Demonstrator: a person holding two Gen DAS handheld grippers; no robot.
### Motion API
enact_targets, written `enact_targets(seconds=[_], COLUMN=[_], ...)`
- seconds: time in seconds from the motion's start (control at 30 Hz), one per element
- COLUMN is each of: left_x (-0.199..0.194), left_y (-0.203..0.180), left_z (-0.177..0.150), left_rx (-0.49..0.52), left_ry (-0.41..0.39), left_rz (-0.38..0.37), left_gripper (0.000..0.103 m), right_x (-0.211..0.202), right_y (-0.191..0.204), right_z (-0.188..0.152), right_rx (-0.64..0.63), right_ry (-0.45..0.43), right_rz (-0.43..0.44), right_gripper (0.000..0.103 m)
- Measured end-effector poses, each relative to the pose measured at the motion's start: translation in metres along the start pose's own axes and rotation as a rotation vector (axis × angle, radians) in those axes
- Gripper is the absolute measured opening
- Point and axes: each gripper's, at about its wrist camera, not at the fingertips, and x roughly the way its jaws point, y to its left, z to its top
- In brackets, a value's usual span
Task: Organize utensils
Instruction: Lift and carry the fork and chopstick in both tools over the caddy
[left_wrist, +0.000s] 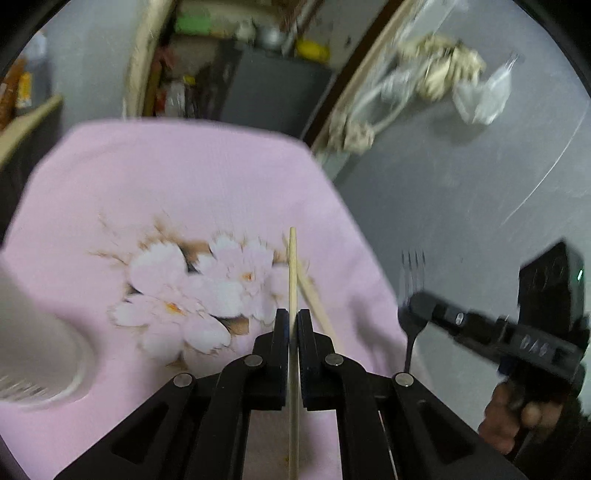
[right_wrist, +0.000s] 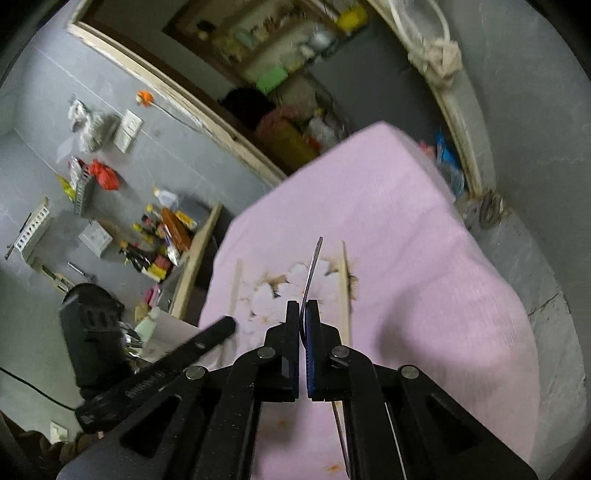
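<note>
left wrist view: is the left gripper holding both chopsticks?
No: the left gripper clamps only one chopstick; the second chopstick lies on the pink cloth beside it.

Pale wooden chopstick (left_wrist: 293, 280) and dark fork (right_wrist: 312, 269), both held aloft

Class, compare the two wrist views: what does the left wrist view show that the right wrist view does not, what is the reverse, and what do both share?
Only the left wrist view shows the fork's tines face-on, the white cup at lower left, and the left claw shut on a chopstick.

Only the right wrist view shows the cluttered shelf and the wall switch.

Both share the pink flowered cloth and the right claw gripping the fork.
</note>
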Motion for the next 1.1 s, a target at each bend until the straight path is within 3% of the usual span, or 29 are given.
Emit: enact_targets(seconds=[0.17, 0.33, 0.73, 0.9, 1.1], left_x=[-0.072, -0.135, -0.264, -0.28, -0.272], left_y=[0.0, 0.013, 0.122, 0.163, 0.193], left_z=[0.002, 0.015, 0.042, 0.048, 0.055], left_rx=[0.004, 0.018, -0.151, -0.281, -0.358], left_ry=[-0.157, -0.284, -0.559, -0.647, -0.674], left_rz=[0.003, 0.021, 0.145, 0.14, 0.133], left_gripper=[0.005, 0.005, 0.005, 0.005, 0.005], right_x=[-0.03, -0.044, -0.019, -0.004, 0.016], right_y=[0.039, 0.09, 0.217, 0.252, 0.27], right_z=[0.005, 0.014, 0.016, 0.014, 0.014], right_rx=[-0.05, -0.123, -0.29, -0.314, -0.355], right_ry=[-0.099, -0.163, -0.218, -0.243, -0.255], right_rz=[-0.014, 0.032, 0.223, 0.244, 0.184], right_gripper=[0.003, 0.003, 0.003, 0.003, 0.003])
